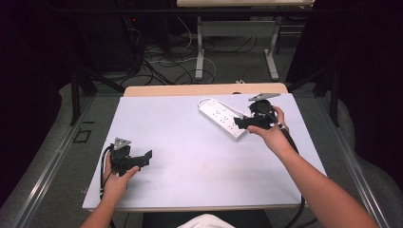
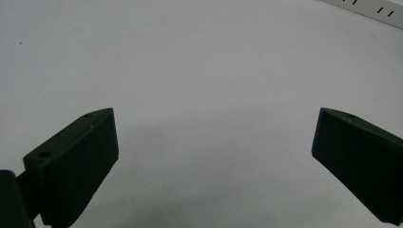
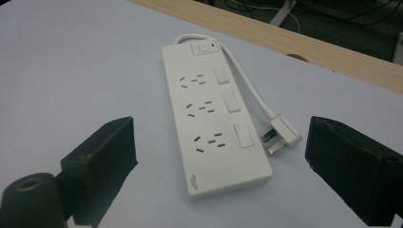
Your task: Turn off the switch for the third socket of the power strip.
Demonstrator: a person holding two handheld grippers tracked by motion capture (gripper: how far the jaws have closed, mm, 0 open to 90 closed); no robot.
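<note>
- Two tongs are seen over the worktop (image 1: 190,156), each held in a hand.
- The right tongs (image 1: 240,123) are spread wide, with nothing gripped; the white power strip (image 3: 214,123) lies just ahead of them, between the jaw lines, untouched.
- Its plug (image 3: 283,135) rests beside the strip, nearer the right-hand jaw.
- The left tongs (image 1: 145,159) are wide too, empty, well apart from the strip.

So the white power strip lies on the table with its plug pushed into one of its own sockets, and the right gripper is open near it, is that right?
Not quite. In the right gripper view the plug lies loose on the table beside the power strip, in no socket. The right gripper is open near it, as you say.
</note>
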